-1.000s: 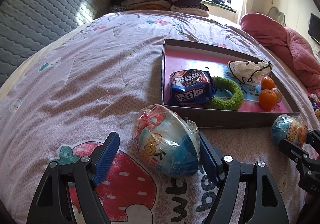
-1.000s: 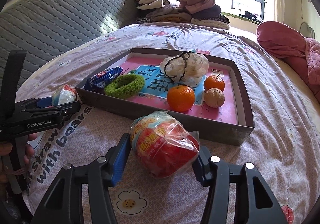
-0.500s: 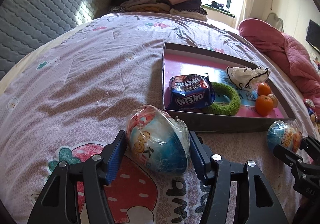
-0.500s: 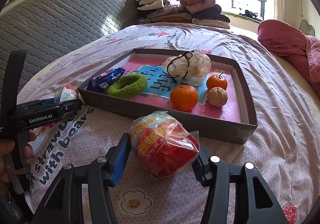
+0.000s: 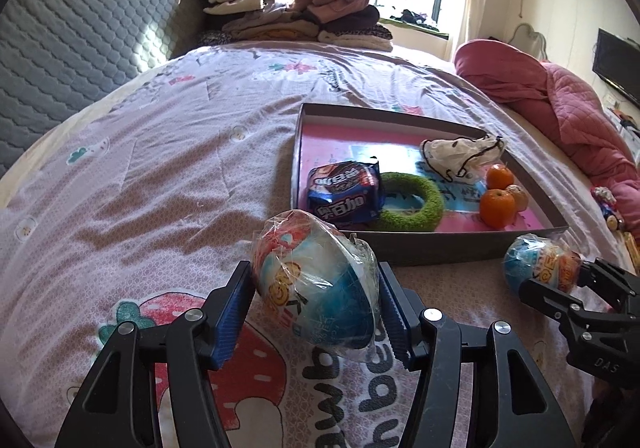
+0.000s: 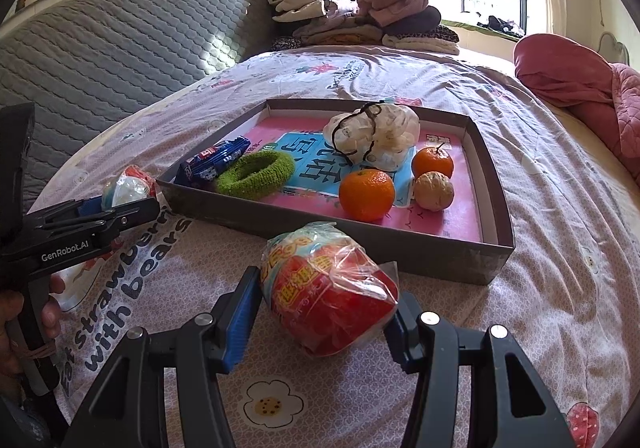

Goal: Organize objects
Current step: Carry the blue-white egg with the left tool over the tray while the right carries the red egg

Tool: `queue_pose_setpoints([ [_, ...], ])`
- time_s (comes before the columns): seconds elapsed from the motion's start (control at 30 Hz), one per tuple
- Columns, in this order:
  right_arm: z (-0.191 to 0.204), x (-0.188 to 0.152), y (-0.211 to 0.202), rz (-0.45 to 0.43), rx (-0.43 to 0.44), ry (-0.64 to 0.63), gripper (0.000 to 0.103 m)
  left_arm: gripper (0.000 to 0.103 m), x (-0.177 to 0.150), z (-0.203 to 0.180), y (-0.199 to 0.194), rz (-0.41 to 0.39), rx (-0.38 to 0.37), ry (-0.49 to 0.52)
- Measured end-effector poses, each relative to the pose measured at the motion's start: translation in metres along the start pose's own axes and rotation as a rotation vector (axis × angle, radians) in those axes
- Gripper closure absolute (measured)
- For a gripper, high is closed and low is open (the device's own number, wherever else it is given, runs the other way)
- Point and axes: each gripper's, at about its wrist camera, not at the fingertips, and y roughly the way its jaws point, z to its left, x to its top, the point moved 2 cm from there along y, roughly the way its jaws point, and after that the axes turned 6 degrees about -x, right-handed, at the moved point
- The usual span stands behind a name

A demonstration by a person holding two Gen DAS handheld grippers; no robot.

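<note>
While both grippers hang over the bedspread (image 5: 160, 175) just in front of the box (image 6: 492, 256), the left gripper (image 5: 316, 312) has its fingers clamped on a blue wrapped egg toy (image 5: 320, 288), and the right gripper (image 6: 324, 316) pinches a red wrapped egg toy (image 6: 332, 296); the box holds two oranges (image 6: 366, 193), a walnut (image 6: 434, 191), a green ring (image 6: 256, 173) and a snack packet (image 5: 346, 195)

Left gripper (image 5: 316, 312) clamped on wrapped egg toy (image 5: 316, 282), pads touching both sides, above bedspread (image 5: 160, 167). Tray (image 5: 432, 248) beyond holds snack pack (image 5: 344, 195), green ring (image 5: 412, 201), oranges (image 5: 497, 207). Right gripper (image 5: 560, 280) grips second egg (image 5: 536, 262).
</note>
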Motion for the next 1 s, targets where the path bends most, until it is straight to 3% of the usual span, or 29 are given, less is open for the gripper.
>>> queue_pose_setpoints([
  [0.47,0.002,0.002,-0.005,-0.011,0.012,0.008,0.048,0.041,-0.004,-0.022,-0.007,-0.007,-0.019,0.059],
  [1.0,0.008,0.007,-0.023,-0.046,0.044,0.000,0.048,0.041,-0.007,-0.035,-0.029,-0.027,0.008,0.070],
])
